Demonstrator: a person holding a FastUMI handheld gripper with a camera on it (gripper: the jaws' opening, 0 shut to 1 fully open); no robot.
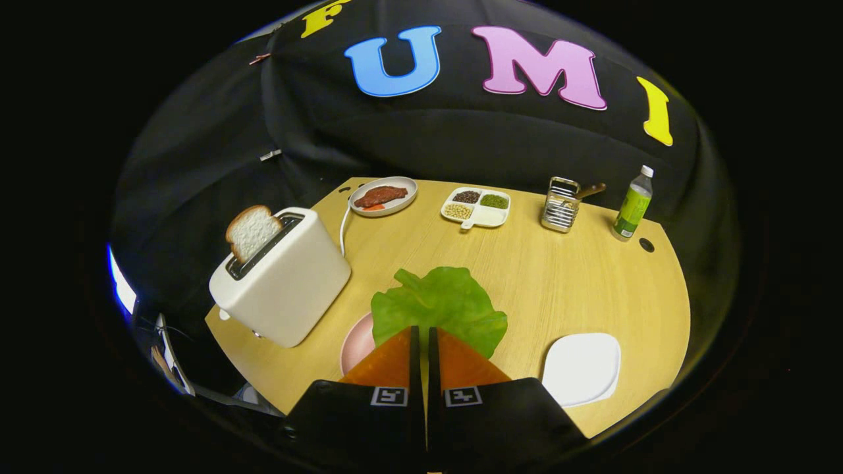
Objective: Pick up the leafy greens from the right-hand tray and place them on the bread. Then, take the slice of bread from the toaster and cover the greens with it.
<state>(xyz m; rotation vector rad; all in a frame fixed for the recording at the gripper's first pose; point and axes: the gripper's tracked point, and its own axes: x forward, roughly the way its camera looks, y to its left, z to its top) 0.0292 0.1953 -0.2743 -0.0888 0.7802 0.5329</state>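
A pale wooden table point(566, 283) stands in a booth walled with black cloth point(461, 141); the gripper point(425, 339) has its fingers drawn almost together, pinching the near edge of the lettuce leaf point(438, 306); the leaf hangs over a pink plate point(355, 342) just left of the fingers; whether bread lies on that plate is hidden. To the left stands a white toaster point(283, 276) with a slice of bread point(252, 232) sticking up from its slot; near right lies a white tray point(583, 367). Along the far edge, left to right: a plate of meat point(384, 195), a divided dish of beans point(477, 206), a metal rack point(560, 205), a green bottle point(633, 205).
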